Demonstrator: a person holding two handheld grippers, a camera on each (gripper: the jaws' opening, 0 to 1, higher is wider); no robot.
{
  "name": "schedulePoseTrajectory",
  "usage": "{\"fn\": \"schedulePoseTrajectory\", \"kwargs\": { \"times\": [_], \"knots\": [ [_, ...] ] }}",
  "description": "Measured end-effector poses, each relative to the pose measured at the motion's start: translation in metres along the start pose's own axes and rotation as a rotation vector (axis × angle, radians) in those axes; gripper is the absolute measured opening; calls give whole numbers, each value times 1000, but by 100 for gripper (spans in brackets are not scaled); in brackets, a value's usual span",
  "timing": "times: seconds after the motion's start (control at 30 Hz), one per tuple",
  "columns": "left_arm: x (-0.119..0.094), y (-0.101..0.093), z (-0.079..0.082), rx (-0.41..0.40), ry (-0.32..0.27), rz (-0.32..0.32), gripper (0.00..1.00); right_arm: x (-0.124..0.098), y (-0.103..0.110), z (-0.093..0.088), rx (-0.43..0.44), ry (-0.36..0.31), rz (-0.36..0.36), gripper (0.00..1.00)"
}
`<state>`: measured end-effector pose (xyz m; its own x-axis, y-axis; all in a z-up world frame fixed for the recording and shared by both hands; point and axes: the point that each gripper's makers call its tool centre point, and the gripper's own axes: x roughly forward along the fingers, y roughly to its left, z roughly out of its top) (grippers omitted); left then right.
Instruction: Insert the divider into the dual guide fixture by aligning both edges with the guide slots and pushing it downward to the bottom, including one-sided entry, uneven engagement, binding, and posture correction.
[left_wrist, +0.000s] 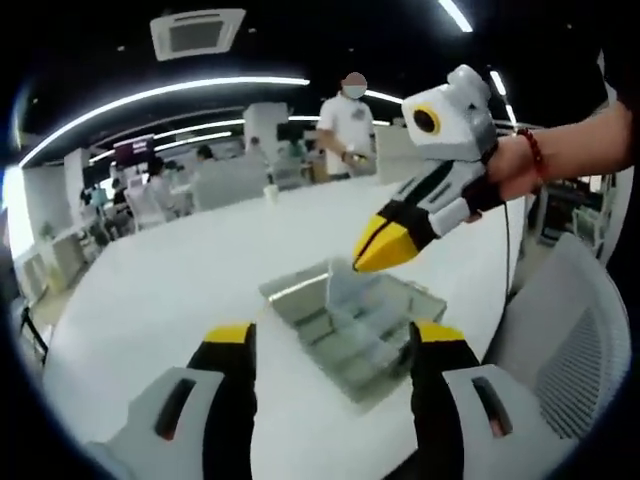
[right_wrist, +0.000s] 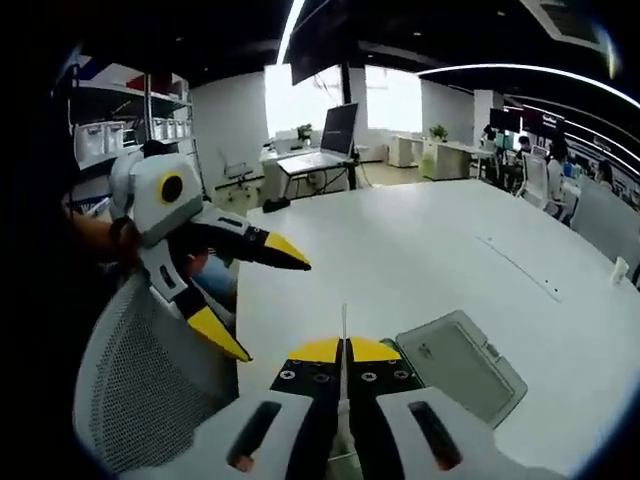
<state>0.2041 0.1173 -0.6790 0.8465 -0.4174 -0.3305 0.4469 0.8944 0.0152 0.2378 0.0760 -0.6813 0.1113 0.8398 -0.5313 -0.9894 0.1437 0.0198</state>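
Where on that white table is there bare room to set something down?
The white table is bare beyond the clear plastic box and out to its far edge. It is crowded near the box, where the right gripper pinches a thin divider and the left gripper hangs open.

Divider (right_wrist: 344, 322) seen edge-on between right gripper (right_wrist: 345, 352) tips, lower part hidden. Fixture (left_wrist: 352, 325) slots blurred; near corner behind left gripper (left_wrist: 330, 345) fingertip (left_wrist: 438, 338).

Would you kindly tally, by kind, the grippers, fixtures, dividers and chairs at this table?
Grippers: 2, the left gripper and the right gripper
Fixture: 1
Divider: 1
Chair: 1
Total: 5
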Motion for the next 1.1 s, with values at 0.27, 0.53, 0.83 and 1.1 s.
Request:
{"fn": "schedulePoseTrajectory", "kwargs": {
  "times": [0.27, 0.53, 0.83, 1.1],
  "knots": [
    [0, 2, 1, -9, -9, 19, 79, 7, 0, -2, -30, 13, 22, 0],
    [1, 0, 0, -18, -3, 12, 82, 13, -7, -9, -48, 31, 41, 0],
    [2, -1, -4, -14, 18, 4, 79, 19, -9, -14, -42, 27, 49, 0],
    [1, 2, -6, -13, 21, 16, 79, 24, -10, -21, -18, 31, 63, 0]
  ]
}}
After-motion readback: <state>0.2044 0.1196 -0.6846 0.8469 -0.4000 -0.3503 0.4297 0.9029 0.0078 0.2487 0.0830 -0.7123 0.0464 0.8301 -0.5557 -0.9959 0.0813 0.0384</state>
